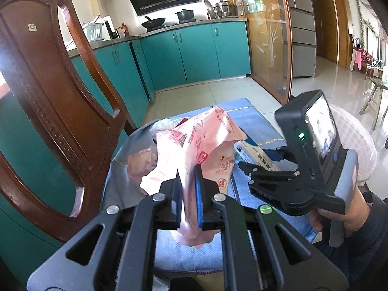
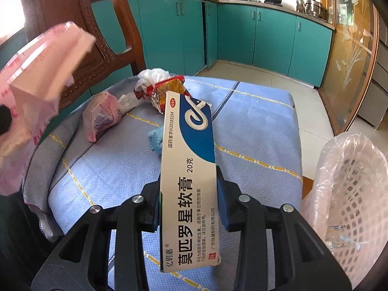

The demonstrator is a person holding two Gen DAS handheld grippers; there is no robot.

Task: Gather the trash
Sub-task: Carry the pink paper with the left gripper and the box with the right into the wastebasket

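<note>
Gripping a crumpled pink wrapper (image 1: 194,150), your left gripper (image 1: 188,189) has its blue pads clamped on the plastic, lifted above the blue cloth (image 1: 257,123). Your right gripper (image 2: 188,194) is clenched on a white-and-blue ointment box (image 2: 189,177), held lengthwise over the same cloth. On the cloth beyond the box you have a small pink bag (image 2: 100,116), a red snack packet (image 2: 167,88) against a white plastic wad (image 2: 152,75), and a blue scrap (image 2: 155,138). A lined white basket (image 2: 349,189) stands at your right, beside the table edge.
</note>
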